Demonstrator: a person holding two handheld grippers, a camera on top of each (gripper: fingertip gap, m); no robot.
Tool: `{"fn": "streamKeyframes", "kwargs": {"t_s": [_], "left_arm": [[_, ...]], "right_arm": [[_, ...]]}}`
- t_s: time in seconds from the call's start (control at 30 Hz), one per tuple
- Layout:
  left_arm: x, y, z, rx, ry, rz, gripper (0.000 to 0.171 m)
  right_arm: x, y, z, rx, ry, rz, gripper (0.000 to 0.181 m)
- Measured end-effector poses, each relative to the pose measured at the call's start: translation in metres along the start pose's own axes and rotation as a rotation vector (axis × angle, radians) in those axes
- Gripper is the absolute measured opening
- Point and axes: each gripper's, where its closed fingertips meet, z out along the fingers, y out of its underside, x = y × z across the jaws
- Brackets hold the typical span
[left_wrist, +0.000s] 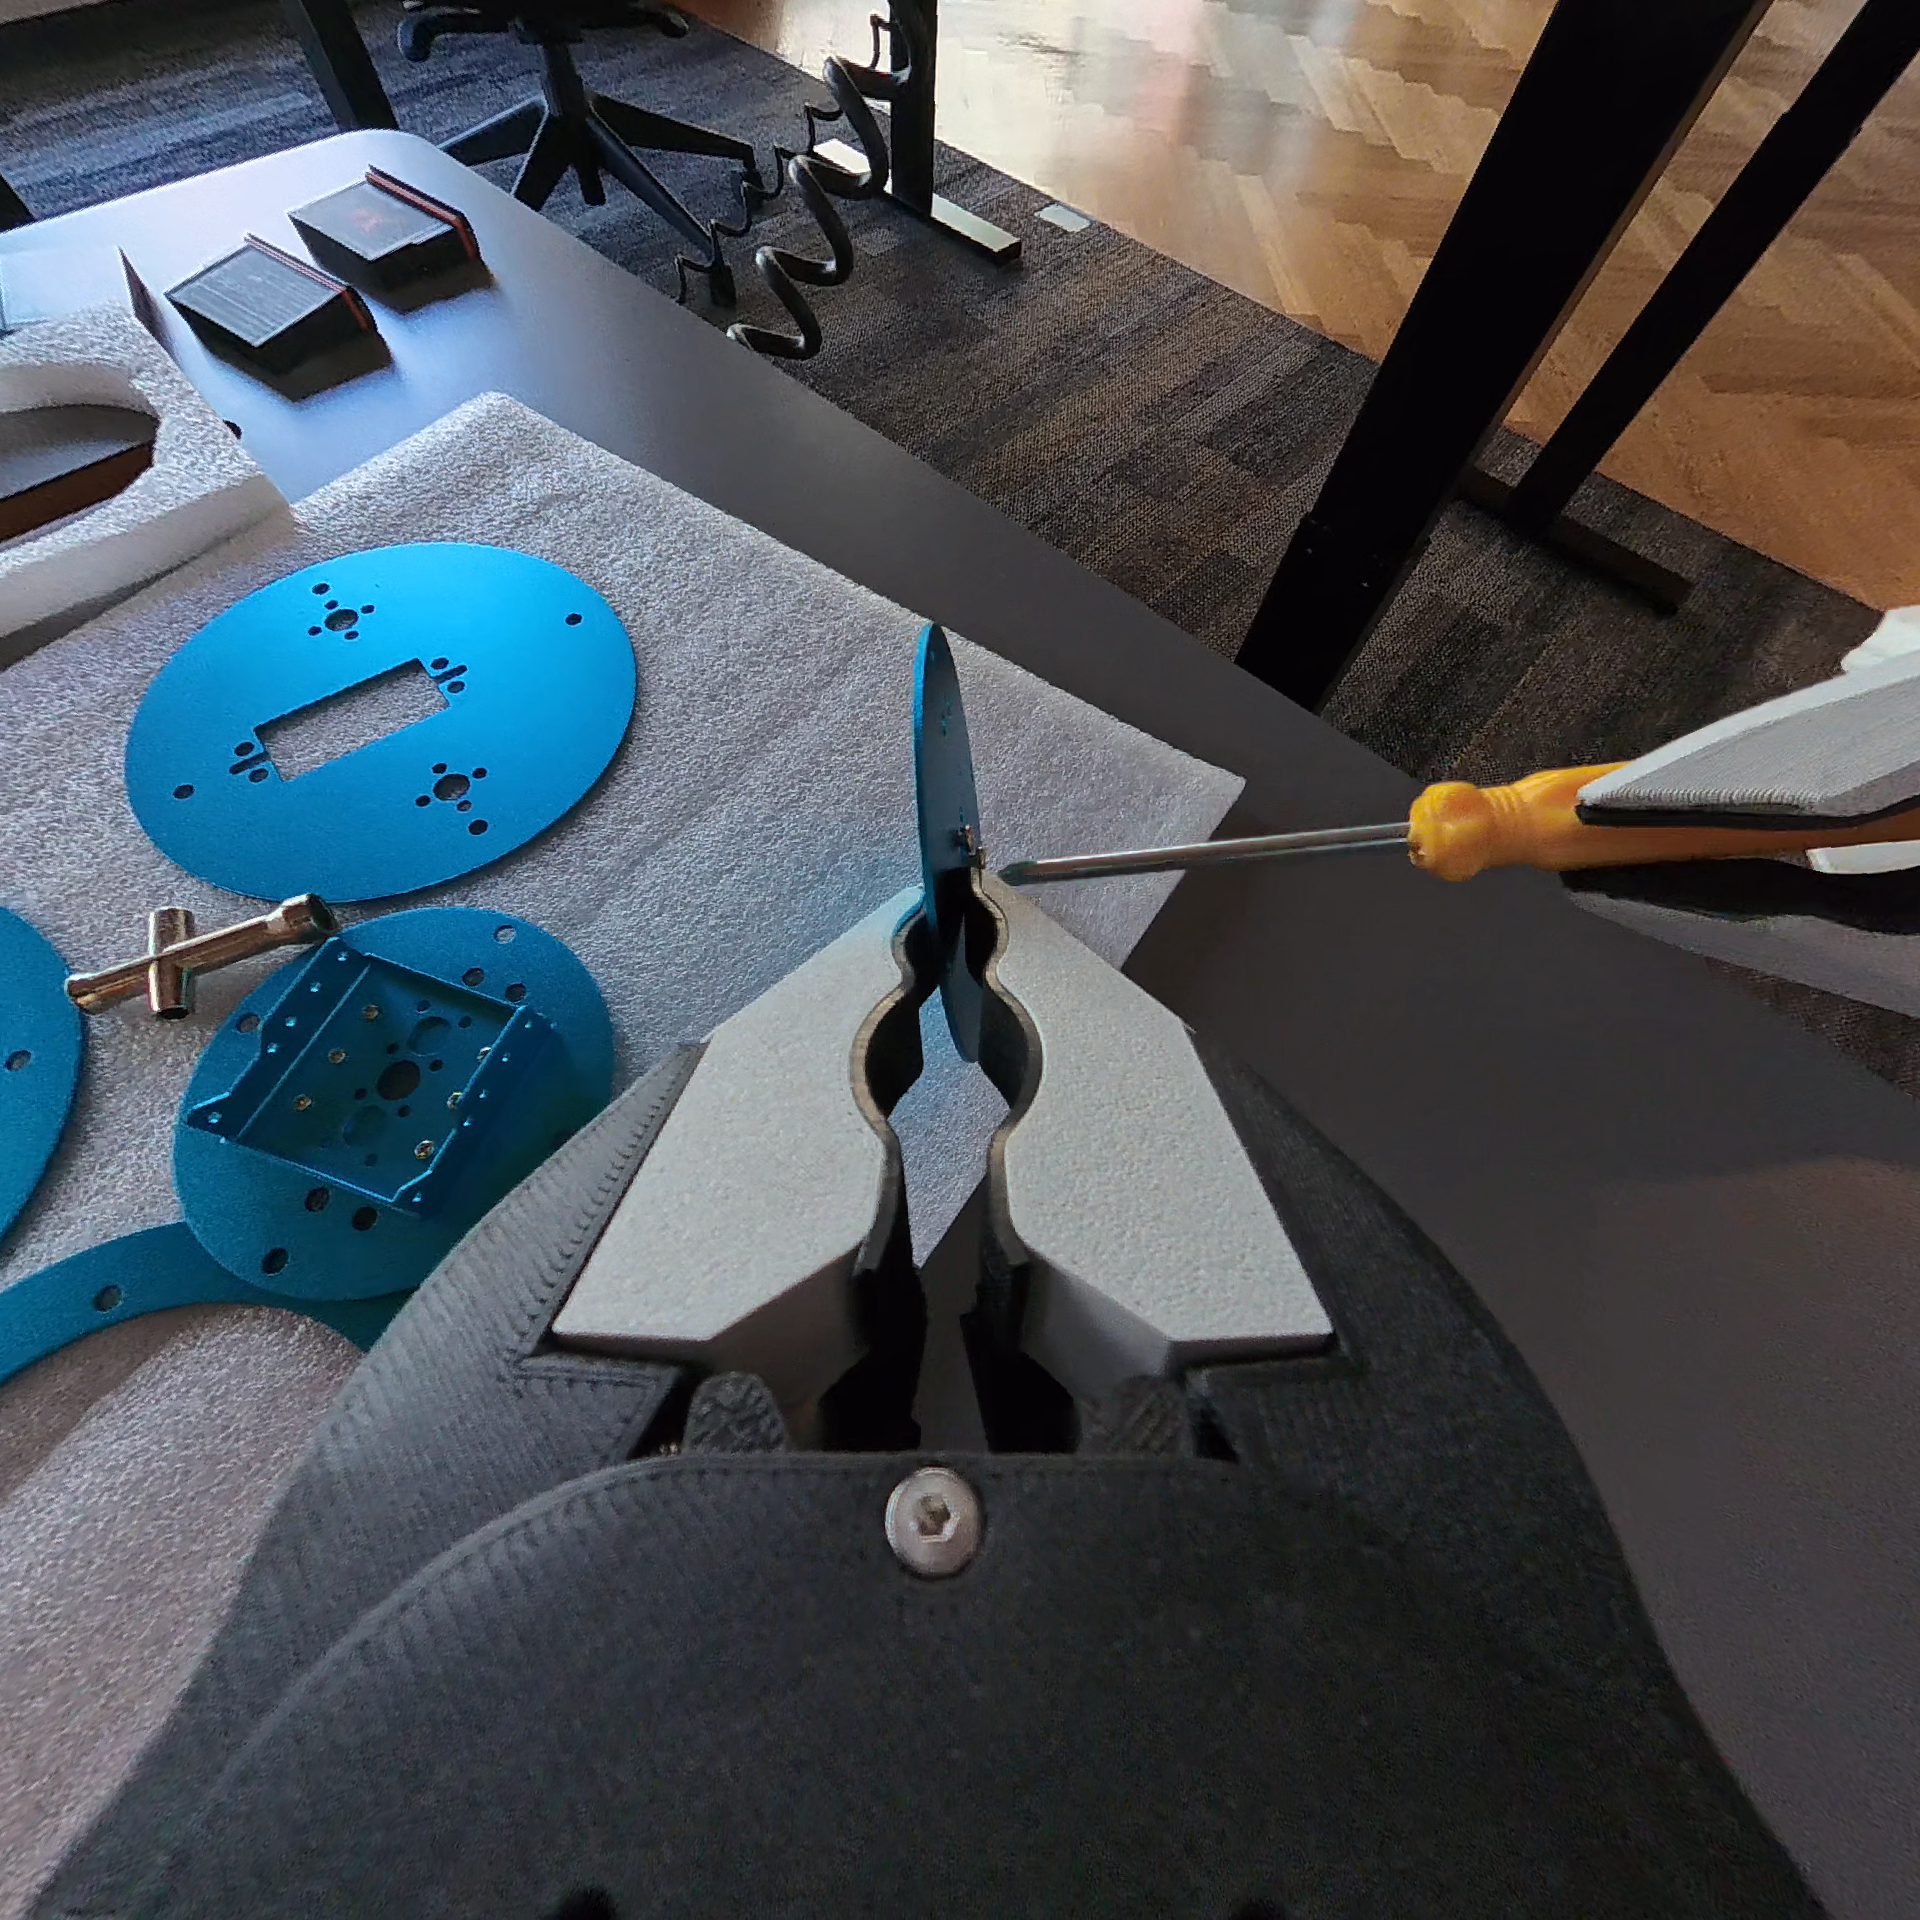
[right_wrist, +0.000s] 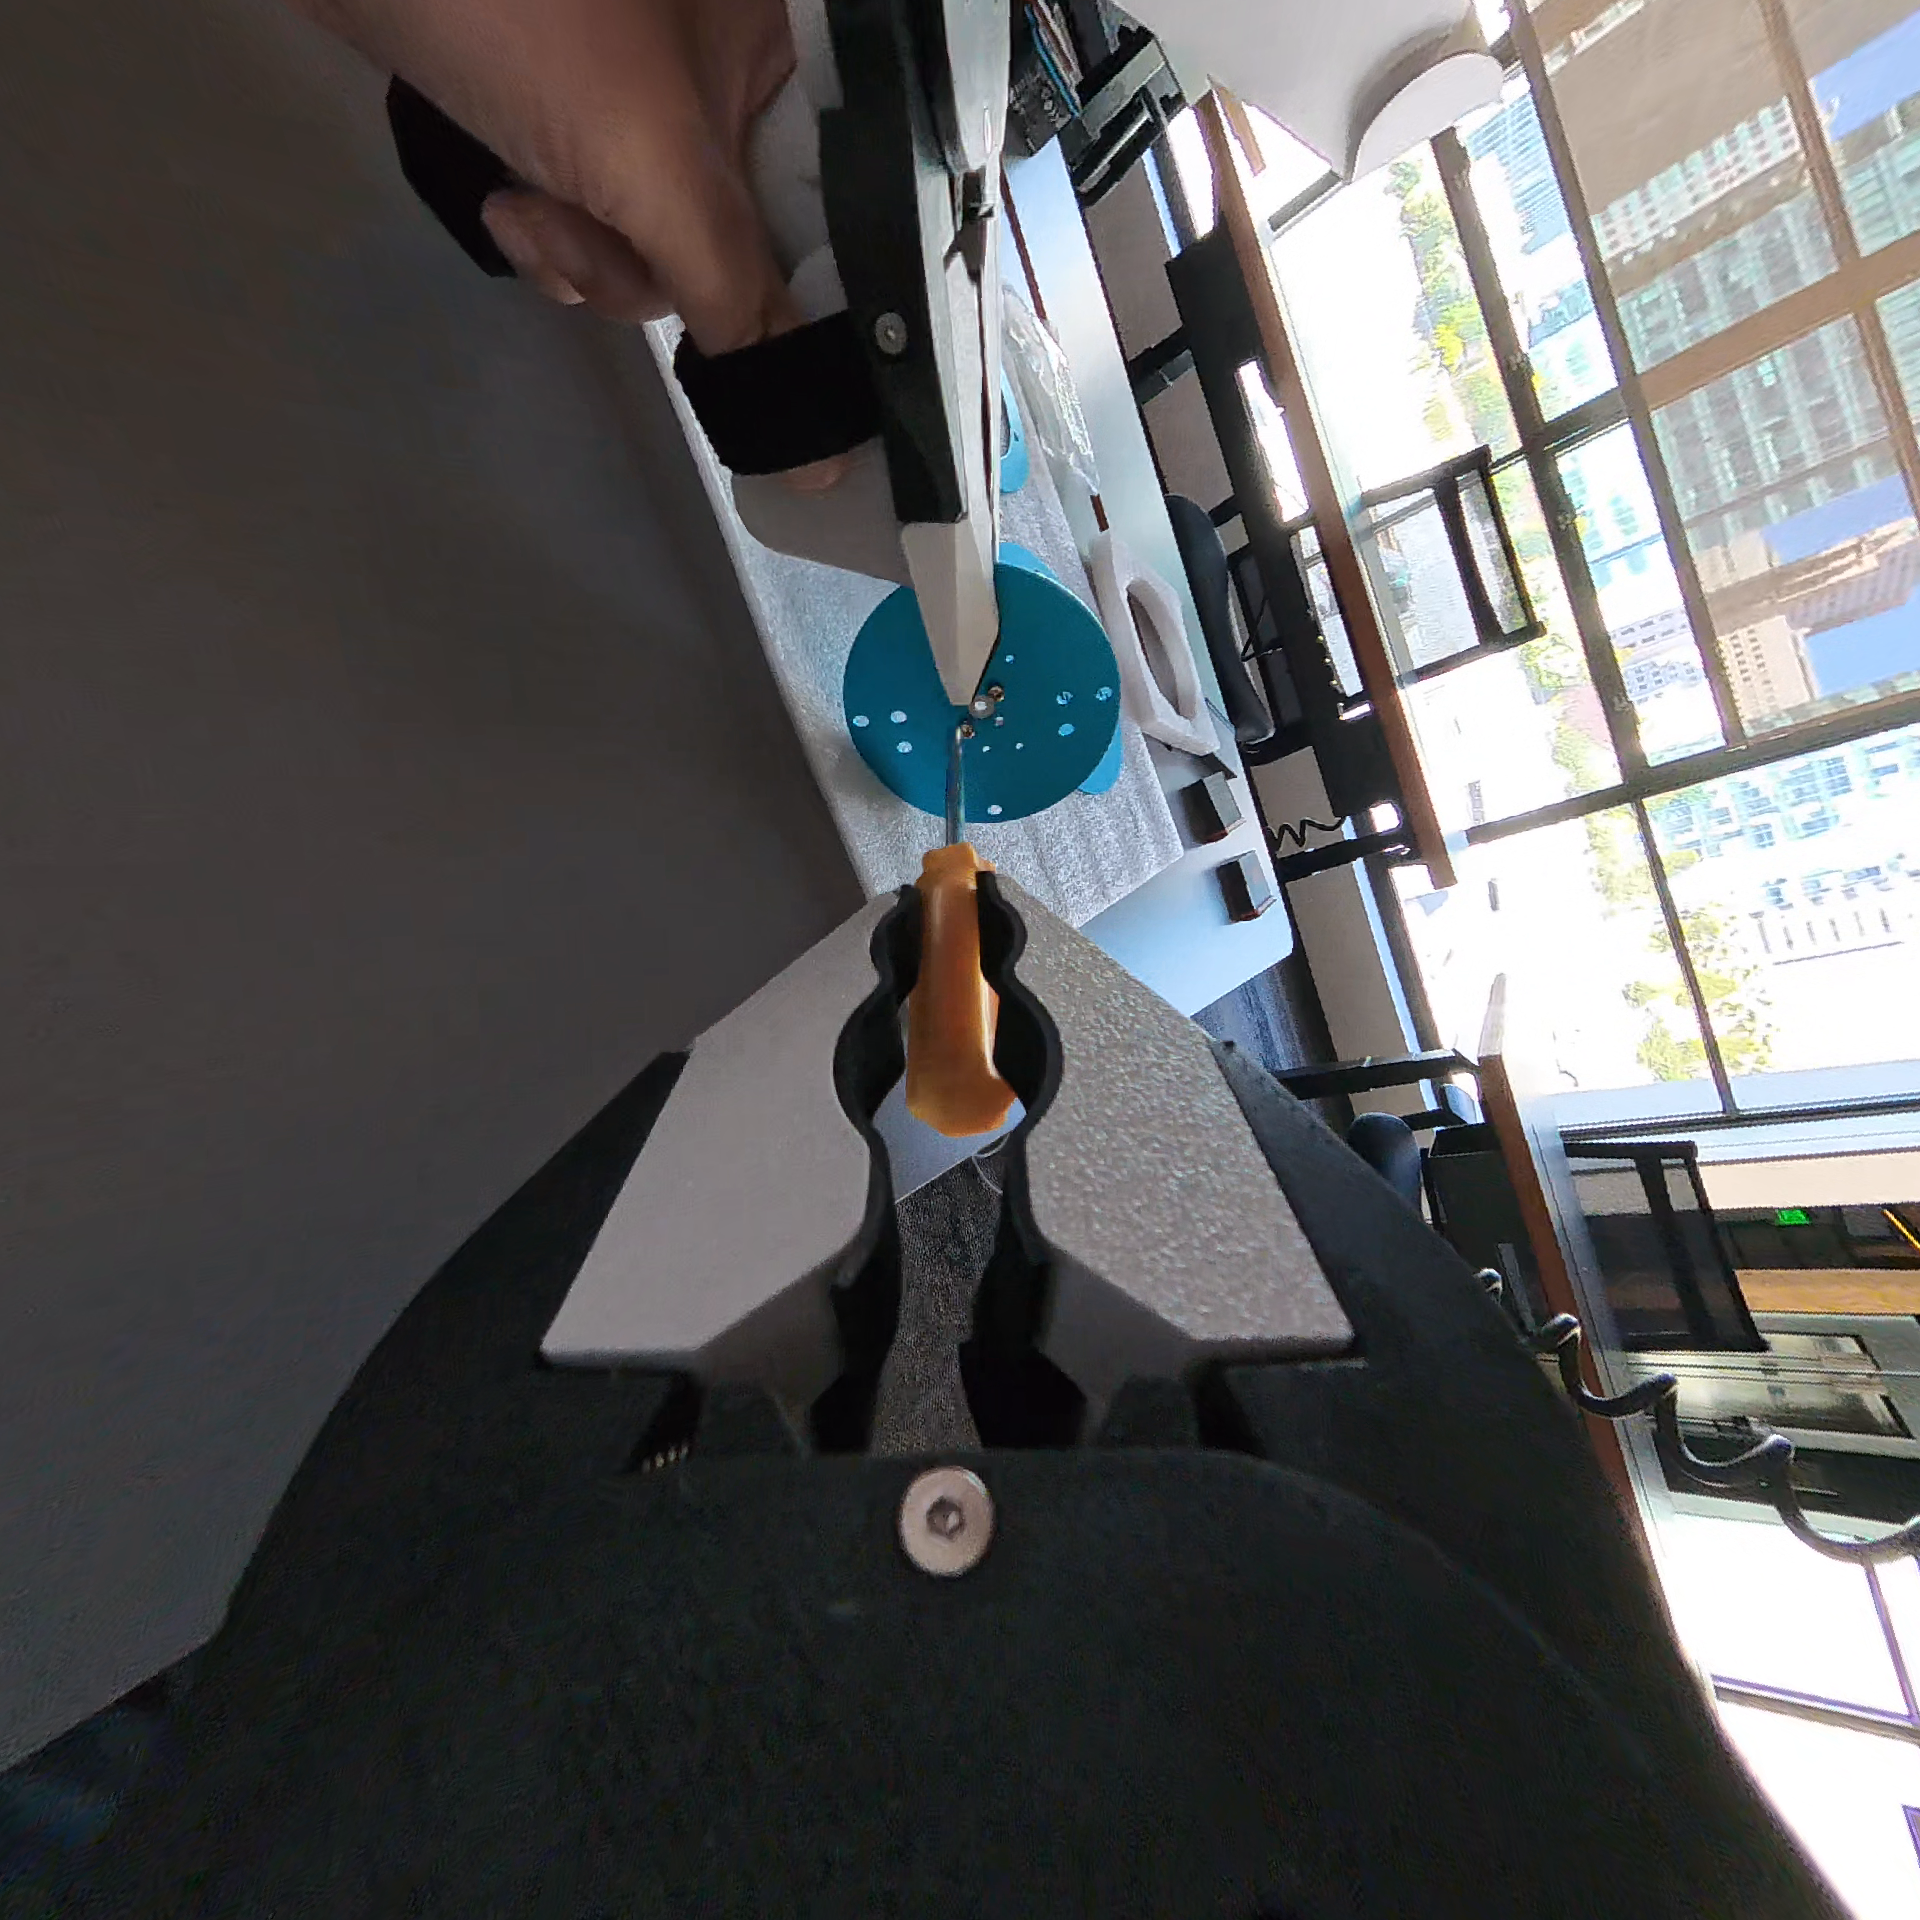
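Left wrist view: we see the left gripper closed down to a narrow slit on a small blue disc, held on edge above the foam sheet.
Right wrist view: the right gripper is clamped nearly closed on the orange handle of a screwdriver, its shaft pointing at the face of the disc.
Contact: the screwdriver tip sits at a small screw on the disc, just beside the left fingertips; we cannot tell whether it is seated in the head.
Hand: a person's hand grips the left gripper's handle.
Foam sheet: on it lie a large blue plate with a rectangular cut-out, a metal cross wrench and a bracketed blue disc, all well apart from the grippers.
Surface: a dark grey table, with two black boxes at its far end.
Room: an office chair on grey carpet, wood flooring beyond, and tall windows.
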Motion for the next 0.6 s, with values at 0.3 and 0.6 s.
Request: {"fn": "streamKeyframes", "kwargs": {"t_s": [0.3, 0.6], "left_arm": [[-0.0001, 0.0002, -0.0004, -0.001, 0.004, -0.003, 0.002], [0.0001, 0.0004, -0.0007, -0.004, 0.014, -0.003, 0.002]], "right_arm": [[0.0023, 0.0004, 0.0030, -0.004, 0.006, -0.004, 0.010], [0.0035, 0.0048, 0.0049, -0.017, 0.007, -0.340, 0.009]]}}
